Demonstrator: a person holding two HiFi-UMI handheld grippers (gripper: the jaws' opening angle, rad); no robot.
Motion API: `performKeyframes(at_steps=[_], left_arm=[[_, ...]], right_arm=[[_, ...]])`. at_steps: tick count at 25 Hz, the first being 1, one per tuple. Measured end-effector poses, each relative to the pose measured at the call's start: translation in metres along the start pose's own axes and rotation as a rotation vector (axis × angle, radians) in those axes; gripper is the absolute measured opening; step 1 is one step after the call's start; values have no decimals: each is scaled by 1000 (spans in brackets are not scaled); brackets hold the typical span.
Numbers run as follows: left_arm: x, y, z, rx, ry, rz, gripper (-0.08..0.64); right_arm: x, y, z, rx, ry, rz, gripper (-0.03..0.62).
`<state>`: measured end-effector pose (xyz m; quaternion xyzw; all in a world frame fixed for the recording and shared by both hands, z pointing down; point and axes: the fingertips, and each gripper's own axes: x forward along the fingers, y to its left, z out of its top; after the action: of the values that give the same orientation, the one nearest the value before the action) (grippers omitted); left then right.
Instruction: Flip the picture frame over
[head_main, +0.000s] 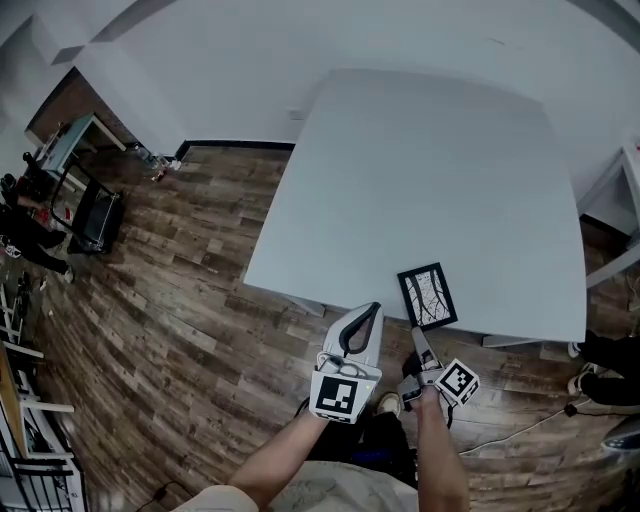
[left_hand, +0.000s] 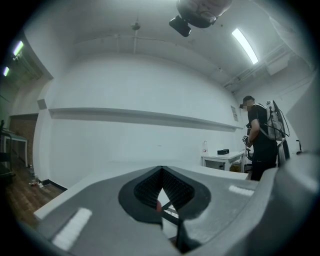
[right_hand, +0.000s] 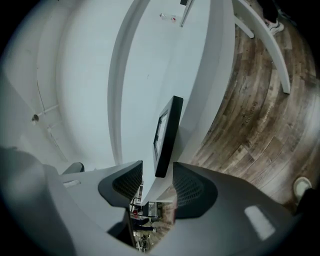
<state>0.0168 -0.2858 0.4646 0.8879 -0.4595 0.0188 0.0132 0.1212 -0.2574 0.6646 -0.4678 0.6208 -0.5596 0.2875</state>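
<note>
The black picture frame (head_main: 428, 296) lies picture side up on the white table (head_main: 420, 170), close to its front edge. My right gripper (head_main: 419, 338) sits just below that edge, rolled onto its side, and points at the frame's near end. In the right gripper view the frame (right_hand: 167, 132) shows edge-on, and its near end reaches in between the open jaws of the right gripper (right_hand: 157, 170) with a gap on both sides. My left gripper (head_main: 372, 310) hovers left of the frame in front of the table edge, holding nothing. Its tips (left_hand: 161, 170) meet.
Wood-plank floor (head_main: 170, 300) surrounds the table. A person (left_hand: 262, 140) stands by a small white side table (left_hand: 225, 159) at the far right of the left gripper view. Dark equipment (head_main: 95, 215) stands far left. Shoes (head_main: 600, 352) rest on the floor at the right.
</note>
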Motion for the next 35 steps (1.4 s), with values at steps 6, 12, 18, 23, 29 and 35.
performKeyframes(at_steps=[6,12,18,23,29,35], left_arm=[[2,1,-4,-16,27,0,0],[0,-4,-7,4,-15,-6,1],[0,-7,-6,-15,17,-11,1],[2,-9,-4,-9,1,-13,1],[2,-5,1,8,-41,-5,1],[2,0,1,-2,-27,5,2]], right_arm=[[2,-3,11,9,-66,-45,116],[-5,-4,7,38,-96,-55,92],[-10,6,13,-59,-92,-55,89],[-15,18,22,-183,-90,-91,87],[-23,29,35,-345,-94,-164,87],[-31,33,47,-511,-81,-248,87]])
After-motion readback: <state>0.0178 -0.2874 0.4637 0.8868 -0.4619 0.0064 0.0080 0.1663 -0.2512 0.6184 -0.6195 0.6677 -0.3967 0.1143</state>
